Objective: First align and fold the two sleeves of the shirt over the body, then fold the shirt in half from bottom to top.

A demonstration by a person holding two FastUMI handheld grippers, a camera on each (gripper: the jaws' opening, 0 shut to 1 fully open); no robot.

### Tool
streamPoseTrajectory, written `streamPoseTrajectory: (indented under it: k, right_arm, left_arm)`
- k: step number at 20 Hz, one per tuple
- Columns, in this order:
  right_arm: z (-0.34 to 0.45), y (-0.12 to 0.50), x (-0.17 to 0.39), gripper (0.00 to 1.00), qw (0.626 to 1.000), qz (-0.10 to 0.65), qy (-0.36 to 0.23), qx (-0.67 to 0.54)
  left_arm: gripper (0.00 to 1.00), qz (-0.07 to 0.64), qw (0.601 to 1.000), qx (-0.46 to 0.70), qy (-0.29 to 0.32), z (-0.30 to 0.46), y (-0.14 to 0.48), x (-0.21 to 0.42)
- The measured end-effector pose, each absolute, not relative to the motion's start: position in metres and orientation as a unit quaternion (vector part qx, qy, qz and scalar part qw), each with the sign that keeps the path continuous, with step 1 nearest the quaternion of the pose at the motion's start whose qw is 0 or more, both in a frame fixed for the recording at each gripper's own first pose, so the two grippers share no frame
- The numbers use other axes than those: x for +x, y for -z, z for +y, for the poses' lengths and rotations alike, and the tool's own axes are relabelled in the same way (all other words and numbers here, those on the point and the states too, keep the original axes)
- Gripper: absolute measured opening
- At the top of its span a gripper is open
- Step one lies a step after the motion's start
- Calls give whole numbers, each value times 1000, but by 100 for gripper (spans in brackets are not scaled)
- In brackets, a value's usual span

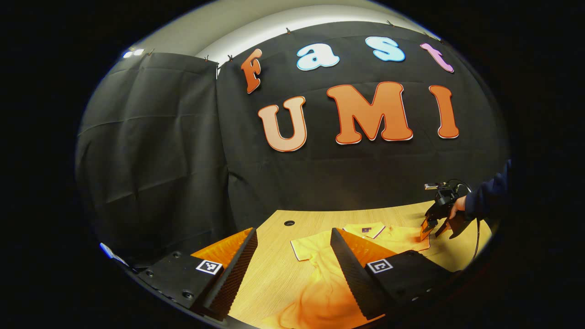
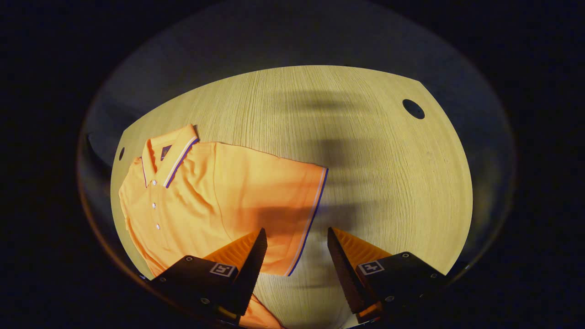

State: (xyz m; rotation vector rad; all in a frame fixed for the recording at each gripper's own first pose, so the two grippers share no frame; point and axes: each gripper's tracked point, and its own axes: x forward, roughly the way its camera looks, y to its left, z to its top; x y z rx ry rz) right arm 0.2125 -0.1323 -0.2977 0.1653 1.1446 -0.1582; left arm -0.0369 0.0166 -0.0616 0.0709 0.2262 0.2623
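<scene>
Your left gripper (image 1: pixel 292 256) is wide open, nothing in it, above the orange short-sleeved polo shirt (image 2: pixel 219 196) lying flat on the light wood table (image 2: pixel 365 160). Your right gripper (image 2: pixel 296 256) is spread wide too, empty, straddling the striped sleeve hem (image 2: pixel 311 219).

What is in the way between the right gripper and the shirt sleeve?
Nothing visible. The right gripper hangs open just above the sleeve of the shirt, its hem between the fingers. Bare table lies beside it.
</scene>
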Motion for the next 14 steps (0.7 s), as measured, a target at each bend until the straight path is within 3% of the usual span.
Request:
streamPoseTrajectory:
  k: [3, 6, 7, 8, 9, 10, 11, 13, 14]
  right_arm:
    - [-134, 300, 222, 82, 832, 544, 83, 74]
    - [-127, 297, 229, 59, 833, 538, 91, 93]
    - [-127, 300, 232, 40, 832, 537, 93, 100]
    - [-128, 299, 233, 34, 833, 535, 92, 109]
    - [-128, 298, 233, 20, 833, 534, 81, 117]
    - [-125, 297, 234, 19, 836, 531, 54, 127]
    - [-125, 297, 234, 10, 839, 524, 42, 138]
    - [-129, 291, 241, 6, 848, 495, 58, 181]
    - [-116, 284, 236, 6, 843, 499, 35, 200]
  left_arm:
    - [99, 118, 984, 37, -129, 17, 63, -36]
    - [99, 127, 982, 38, -132, 17, 67, -35]
    - [99, 129, 982, 37, -133, 18, 67, -34]
    - [99, 131, 982, 36, -133, 18, 67, -33]
    - [99, 133, 982, 36, -132, 17, 68, -34]
    - [99, 133, 982, 36, -130, 16, 68, -33]
    - [99, 134, 982, 36, -128, 16, 69, -33]
    - [99, 134, 982, 41, -127, 15, 69, -34]
    - [99, 134, 982, 43, -128, 15, 68, -33]
